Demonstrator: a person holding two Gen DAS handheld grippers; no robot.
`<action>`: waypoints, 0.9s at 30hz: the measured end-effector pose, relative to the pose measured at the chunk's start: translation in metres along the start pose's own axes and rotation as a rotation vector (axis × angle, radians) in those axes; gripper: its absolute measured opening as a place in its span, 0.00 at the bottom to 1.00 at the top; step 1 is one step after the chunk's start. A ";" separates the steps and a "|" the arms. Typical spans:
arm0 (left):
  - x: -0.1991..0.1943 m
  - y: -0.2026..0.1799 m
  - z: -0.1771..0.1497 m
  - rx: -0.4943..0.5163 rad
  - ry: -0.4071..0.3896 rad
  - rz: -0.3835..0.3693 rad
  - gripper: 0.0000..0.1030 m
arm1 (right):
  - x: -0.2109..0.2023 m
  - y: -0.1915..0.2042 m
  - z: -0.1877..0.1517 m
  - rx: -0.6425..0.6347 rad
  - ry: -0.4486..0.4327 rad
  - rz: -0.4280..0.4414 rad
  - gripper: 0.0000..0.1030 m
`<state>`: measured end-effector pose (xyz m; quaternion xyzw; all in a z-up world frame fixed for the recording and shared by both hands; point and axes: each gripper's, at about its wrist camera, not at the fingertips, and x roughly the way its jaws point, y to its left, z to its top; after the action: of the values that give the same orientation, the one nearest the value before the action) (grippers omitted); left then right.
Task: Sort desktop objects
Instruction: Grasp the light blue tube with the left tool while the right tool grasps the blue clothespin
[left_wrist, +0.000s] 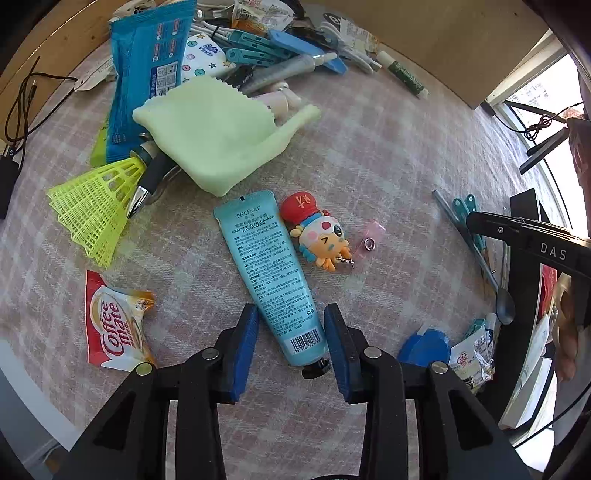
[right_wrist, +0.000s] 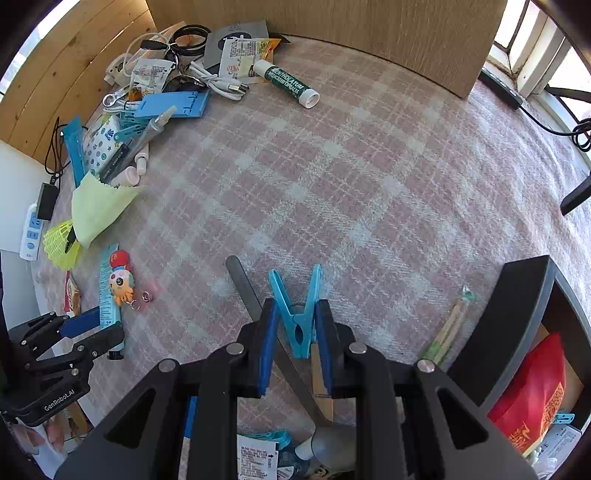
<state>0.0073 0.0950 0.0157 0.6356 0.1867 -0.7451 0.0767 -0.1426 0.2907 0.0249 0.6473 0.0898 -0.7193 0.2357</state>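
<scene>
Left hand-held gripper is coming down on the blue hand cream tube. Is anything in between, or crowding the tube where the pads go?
Nothing visible. The left hand-held gripper already straddles the hand cream tube near its cap end, with only bare plaid cloth beside the pads. The cartoon keychain lies alongside the tube's upper half, clear of the pads.

Teal hand-cream tube (left_wrist: 269, 273); blue clothespin (right_wrist: 297, 314)
</scene>
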 end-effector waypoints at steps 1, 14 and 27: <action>0.000 0.001 0.001 -0.005 -0.001 0.002 0.33 | 0.000 -0.001 0.000 0.005 0.002 0.005 0.20; 0.002 -0.001 0.005 0.016 -0.027 0.035 0.31 | 0.005 0.016 0.002 -0.042 0.010 -0.037 0.21; -0.025 -0.006 -0.016 0.050 -0.101 0.052 0.25 | -0.031 0.013 -0.017 -0.007 -0.072 0.017 0.20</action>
<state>0.0241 0.1032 0.0388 0.6036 0.1474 -0.7785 0.0892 -0.1201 0.2934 0.0545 0.6211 0.0784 -0.7397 0.2469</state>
